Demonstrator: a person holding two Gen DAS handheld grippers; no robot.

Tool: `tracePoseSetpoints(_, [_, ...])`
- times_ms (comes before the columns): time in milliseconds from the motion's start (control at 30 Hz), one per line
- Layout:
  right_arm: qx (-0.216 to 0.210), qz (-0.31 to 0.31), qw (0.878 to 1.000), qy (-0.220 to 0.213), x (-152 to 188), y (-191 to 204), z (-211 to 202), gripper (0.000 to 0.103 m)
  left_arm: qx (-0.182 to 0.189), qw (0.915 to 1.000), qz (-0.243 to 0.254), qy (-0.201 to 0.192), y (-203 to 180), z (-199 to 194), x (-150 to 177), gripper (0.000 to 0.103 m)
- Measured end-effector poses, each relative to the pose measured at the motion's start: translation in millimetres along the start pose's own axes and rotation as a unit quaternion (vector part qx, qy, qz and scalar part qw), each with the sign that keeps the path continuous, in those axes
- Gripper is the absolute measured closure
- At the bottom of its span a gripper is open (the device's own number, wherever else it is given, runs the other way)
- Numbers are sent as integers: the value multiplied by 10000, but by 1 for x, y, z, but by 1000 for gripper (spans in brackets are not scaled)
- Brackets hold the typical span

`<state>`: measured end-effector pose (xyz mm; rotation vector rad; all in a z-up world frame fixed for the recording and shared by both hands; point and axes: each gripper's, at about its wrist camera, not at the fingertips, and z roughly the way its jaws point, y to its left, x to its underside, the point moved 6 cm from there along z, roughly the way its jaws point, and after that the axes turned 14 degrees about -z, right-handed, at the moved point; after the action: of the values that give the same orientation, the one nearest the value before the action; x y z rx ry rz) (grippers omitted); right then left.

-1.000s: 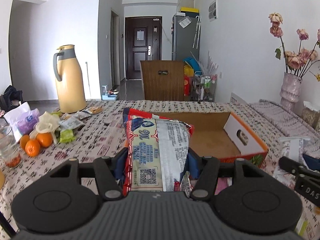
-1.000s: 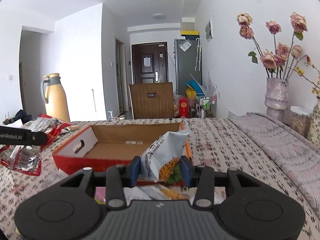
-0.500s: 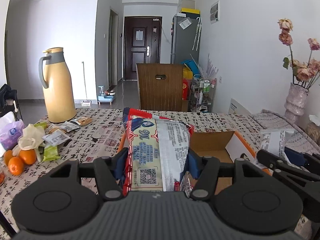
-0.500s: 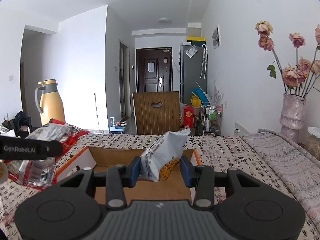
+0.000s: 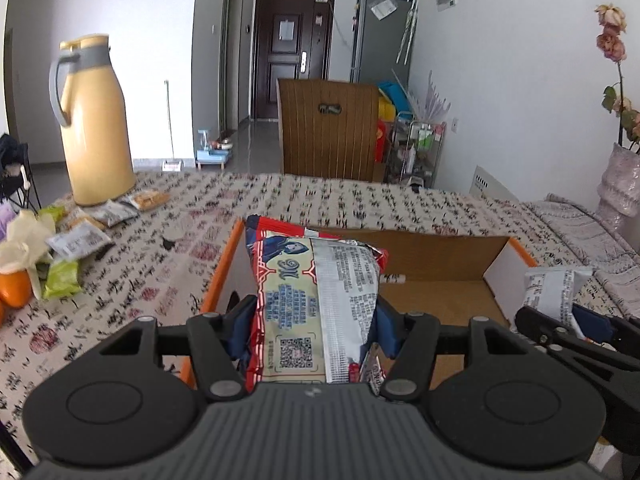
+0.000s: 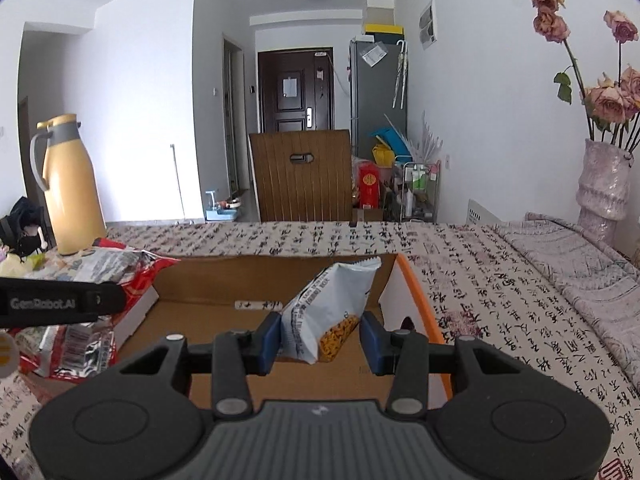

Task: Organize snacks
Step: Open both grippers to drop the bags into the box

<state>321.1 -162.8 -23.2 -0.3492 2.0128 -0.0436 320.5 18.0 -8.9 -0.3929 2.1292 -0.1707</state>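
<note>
My left gripper (image 5: 310,326) is shut on a large red and cream snack bag (image 5: 316,300) and holds it over the left end of an open orange-edged cardboard box (image 5: 436,248). My right gripper (image 6: 320,338) is open, with a small white snack packet (image 6: 328,308) loose between its blue pads, over the right end of the same box (image 6: 248,308). The right gripper also shows at the right edge of the left wrist view (image 5: 576,332), and the left gripper at the left edge of the right wrist view (image 6: 60,304).
A yellow thermos (image 5: 94,124) stands at the table's far left beside several small snack packets (image 5: 80,236) and oranges (image 5: 14,288). A vase of dried roses (image 6: 604,184) stands at the far right. A wooden chair (image 6: 304,176) is behind the table.
Both grippers have moved forward over the box with their snacks. The right gripper's fingers have spread apart around the white packet.
</note>
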Motion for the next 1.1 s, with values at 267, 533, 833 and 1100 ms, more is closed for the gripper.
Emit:
tracePoseSetpoints(267, [-58, -23, 9999, 135, 5, 2, 2, 58, 91, 9999, -50, 46, 4, 2, 3, 32])
tracePoseSetpoints(533, [98, 164, 9998, -37, 3, -8, -8, 6, 157, 9991, -122, -379, 3, -17, -4, 0])
tracePoseSetpoints(833, [110, 311, 9994, -110, 4, -13, -12, 0, 172, 9989, -176, -395, 4, -20, -5, 0])
tracePoseSetpoints(1100, [96, 234, 9994, -251, -5, -12, -24, 0, 208, 9981, -66, -568, -4, -38, -8, 0])
